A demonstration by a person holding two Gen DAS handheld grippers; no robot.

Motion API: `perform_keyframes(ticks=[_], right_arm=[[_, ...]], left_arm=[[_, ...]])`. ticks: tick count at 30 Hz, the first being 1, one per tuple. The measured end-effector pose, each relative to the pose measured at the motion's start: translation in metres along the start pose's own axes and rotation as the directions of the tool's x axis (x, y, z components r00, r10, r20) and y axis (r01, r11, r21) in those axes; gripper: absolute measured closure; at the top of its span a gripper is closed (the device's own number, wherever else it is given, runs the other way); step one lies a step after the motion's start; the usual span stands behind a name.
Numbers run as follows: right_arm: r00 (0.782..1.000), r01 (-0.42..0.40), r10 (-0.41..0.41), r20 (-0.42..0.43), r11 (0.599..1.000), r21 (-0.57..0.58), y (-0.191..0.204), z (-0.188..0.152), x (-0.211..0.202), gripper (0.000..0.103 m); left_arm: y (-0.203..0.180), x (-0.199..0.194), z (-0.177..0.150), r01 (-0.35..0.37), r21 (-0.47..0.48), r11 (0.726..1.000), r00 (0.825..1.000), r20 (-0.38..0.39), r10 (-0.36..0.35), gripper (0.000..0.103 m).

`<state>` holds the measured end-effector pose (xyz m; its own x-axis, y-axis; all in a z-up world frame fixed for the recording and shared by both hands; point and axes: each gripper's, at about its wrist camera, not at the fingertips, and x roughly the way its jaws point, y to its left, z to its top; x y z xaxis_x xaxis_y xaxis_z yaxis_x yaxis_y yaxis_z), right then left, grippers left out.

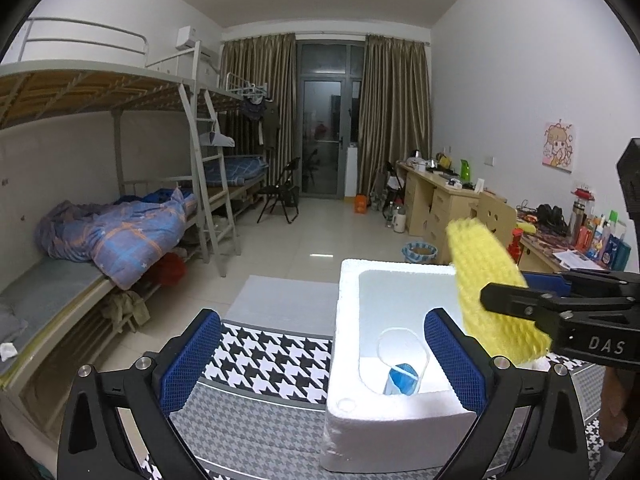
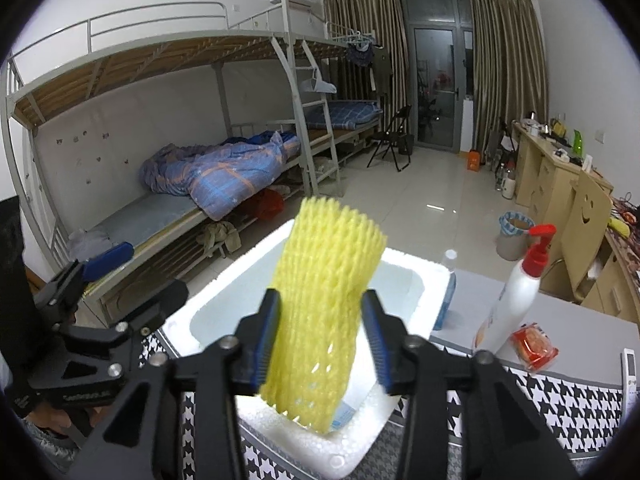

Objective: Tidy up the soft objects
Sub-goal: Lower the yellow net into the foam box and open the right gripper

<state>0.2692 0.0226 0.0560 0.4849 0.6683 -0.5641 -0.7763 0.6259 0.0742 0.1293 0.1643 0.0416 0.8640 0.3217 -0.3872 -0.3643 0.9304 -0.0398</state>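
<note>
At centre frame, a yellow foam mesh sleeve [image 2: 326,304] is pinched by the right gripper [image 2: 322,346] above the white polystyrene box [image 2: 430,280]. The left gripper [image 1: 320,360] is held spread, empty. Lowering and release are judged next.

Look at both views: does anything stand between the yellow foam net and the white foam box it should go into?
Nothing visible does. The right gripper holds the yellow foam net above the open foam box, which has no lid on. Only a face mask lies inside. The left gripper stands open beside the box.
</note>
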Motion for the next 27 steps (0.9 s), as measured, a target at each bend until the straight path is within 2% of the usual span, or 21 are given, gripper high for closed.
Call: perform_keyframes(ticks=[1,3,14,21,27], right_arm=[[1.000,-0.002,0.001,0.005,1.000,0.005,0.000,0.000,-0.001,0.030],[1.000,0.005,-0.005,0.007,1.000,0.015,-0.002,0.000,-0.002,0.027],[0.999,0.043,-0.042,0.028,0.999,-0.019,0.004,0.000,-0.019,0.023],[0.996,0.061,-0.060,0.067,0.998,-0.012,-0.001,-0.007,-0.040,0.007],[0.991,0.085,-0.082,0.106,0.996,-0.022,0.000,-0.014,-0.061,0.002]], left_arm=[[0.001,0.000,0.000,0.000,0.000,1.000,1.000,0.001,0.000,0.001],[0.002,0.000,-0.001,0.001,-0.005,1.000,1.000,0.003,-0.001,0.001],[-0.002,-0.007,-0.002,0.016,-0.005,1.000,1.000,0.007,-0.016,0.001],[-0.014,-0.017,0.001,0.040,0.017,0.999,0.999,0.025,-0.040,0.001],[-0.025,-0.025,0.002,0.067,0.035,0.997,0.997,0.029,-0.068,0.001]])
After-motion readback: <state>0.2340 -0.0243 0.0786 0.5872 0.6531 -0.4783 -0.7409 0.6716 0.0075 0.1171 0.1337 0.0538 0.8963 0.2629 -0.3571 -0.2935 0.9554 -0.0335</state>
